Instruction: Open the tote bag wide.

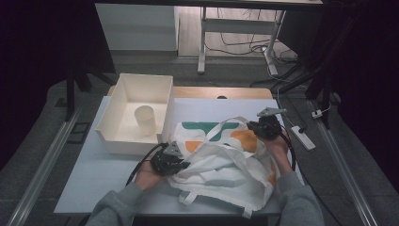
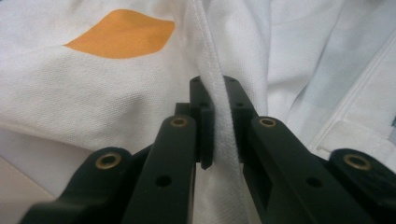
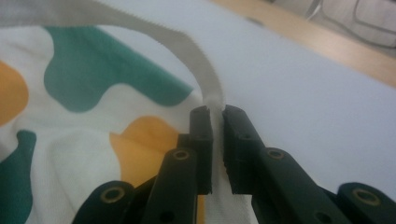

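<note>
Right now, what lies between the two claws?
In the high view, only the rumpled tote bag spans from the left claw to the right claw.

A white cotton tote bag printed with teal and orange shapes is lying crumpled on the front half of the white table, just right of centre, its printed face turned up toward the far edge and its plain white folds bunching toward the near edge. One of its white webbing handles is arching up in a loop over the teal print at the far side, while another strap is trailing off the near edge. A stitched white hem is running upright through the fabric beside an orange patch.
</note>
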